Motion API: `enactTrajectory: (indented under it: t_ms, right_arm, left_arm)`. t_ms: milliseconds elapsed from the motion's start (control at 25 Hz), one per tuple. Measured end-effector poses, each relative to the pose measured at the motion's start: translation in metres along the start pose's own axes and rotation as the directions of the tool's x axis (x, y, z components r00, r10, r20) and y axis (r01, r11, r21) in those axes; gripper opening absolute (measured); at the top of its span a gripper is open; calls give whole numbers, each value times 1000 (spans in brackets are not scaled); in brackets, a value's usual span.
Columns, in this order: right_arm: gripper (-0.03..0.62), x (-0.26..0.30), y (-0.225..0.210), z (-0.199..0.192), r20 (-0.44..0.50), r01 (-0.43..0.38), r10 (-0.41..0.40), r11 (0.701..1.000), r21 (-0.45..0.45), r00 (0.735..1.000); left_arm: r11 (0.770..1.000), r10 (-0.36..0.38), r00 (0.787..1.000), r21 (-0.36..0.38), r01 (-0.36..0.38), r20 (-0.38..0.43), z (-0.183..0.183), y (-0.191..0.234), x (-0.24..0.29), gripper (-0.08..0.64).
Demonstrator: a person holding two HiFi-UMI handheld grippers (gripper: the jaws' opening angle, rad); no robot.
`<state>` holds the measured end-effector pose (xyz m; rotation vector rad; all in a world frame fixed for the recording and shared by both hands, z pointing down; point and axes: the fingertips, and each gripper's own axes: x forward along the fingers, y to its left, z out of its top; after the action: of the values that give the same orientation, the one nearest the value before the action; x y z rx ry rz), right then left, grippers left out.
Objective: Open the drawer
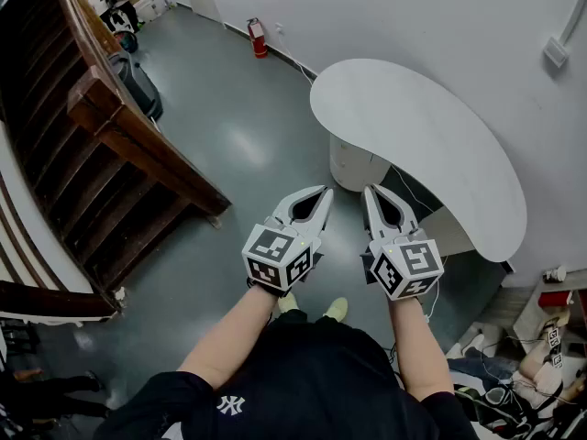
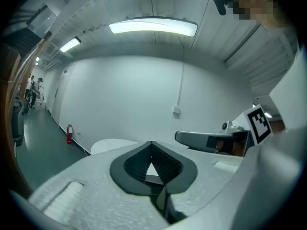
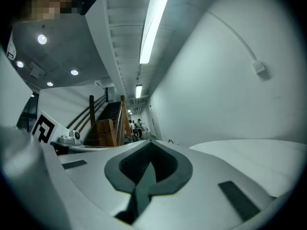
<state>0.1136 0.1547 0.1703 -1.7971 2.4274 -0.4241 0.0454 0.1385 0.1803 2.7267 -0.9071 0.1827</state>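
Left tongs (image 1: 325, 192) and right tongs (image 1: 369, 192) both pinched shut on nothing mid-frame, so they'd likely just bump the drawer unit (image 1: 351, 165) under the table (image 1: 431, 145), center right, unless opened first.

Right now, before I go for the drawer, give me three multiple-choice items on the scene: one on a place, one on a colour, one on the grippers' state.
1. Where is the white table?
A. behind the person
B. ahead of the grippers, to the right
C. at the far left

2. The fire extinguisher is:
A. red
B. blue
C. yellow

3. The left gripper and right gripper are:
A. wide open
B. shut on a handle
C. shut, empty

Answers: B, the head view shows it beyond the grippers; A, its body is red; C, each gripper view shows its jaws together with nothing between.
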Motion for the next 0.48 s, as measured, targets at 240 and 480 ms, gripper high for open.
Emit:
enactTrajectory:
  t_ms: [240,480]
  right_arm:
    - [14,-3,-2,-3,-2,3,-3,1000,-1,1000]
    - [14,-8,-10,-4,6,-11,11,1000,24,1000]
  left_arm:
    - [1000,-3,1000,-4,3,-4,-4,-3,1,9]
    - [1000,-5,1000,-3,5,-10,-9,-12,10,9]
